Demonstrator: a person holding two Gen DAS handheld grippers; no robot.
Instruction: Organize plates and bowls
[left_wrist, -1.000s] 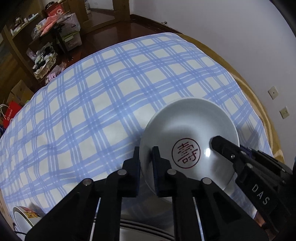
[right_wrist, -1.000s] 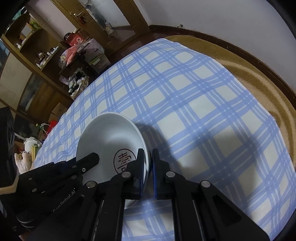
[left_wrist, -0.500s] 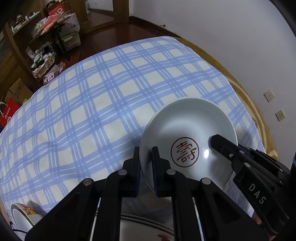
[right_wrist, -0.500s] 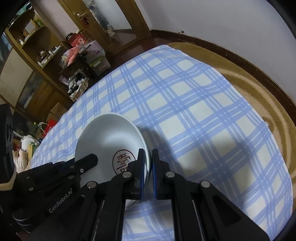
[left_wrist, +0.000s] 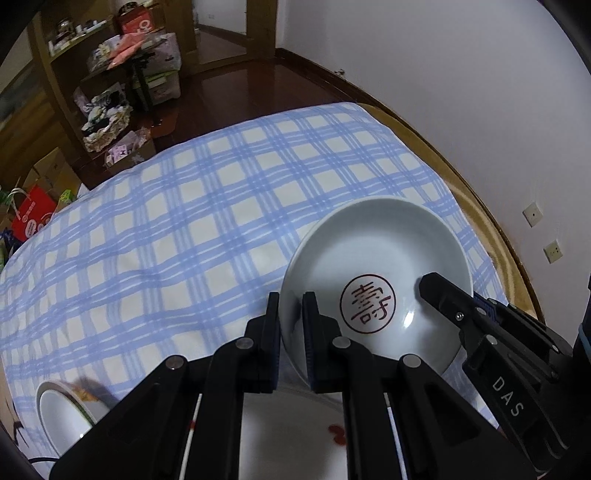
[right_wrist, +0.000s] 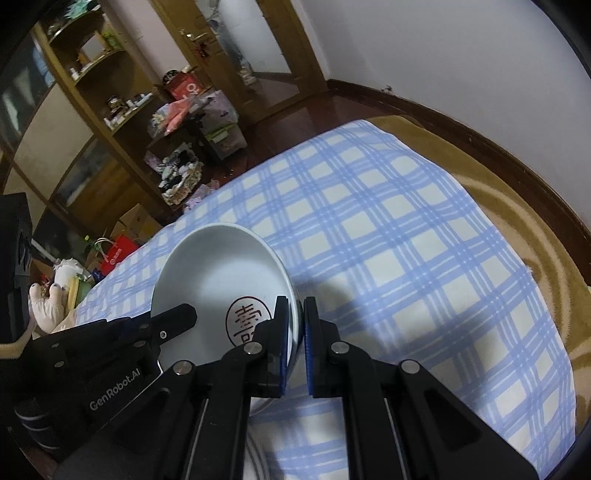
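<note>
1. Now the cloth (left_wrist: 184, 240) looks farther below than a second ago; more floor shows.
2. Bowl (left_wrist: 376, 258) lifted higher, left gripper (left_wrist: 291, 314) and right gripper (right_wrist: 295, 317) each clamped on opposite rims.
3. Plate (left_wrist: 288, 435) lies beneath; another bowl (left_wrist: 62, 417) nearby.
</note>
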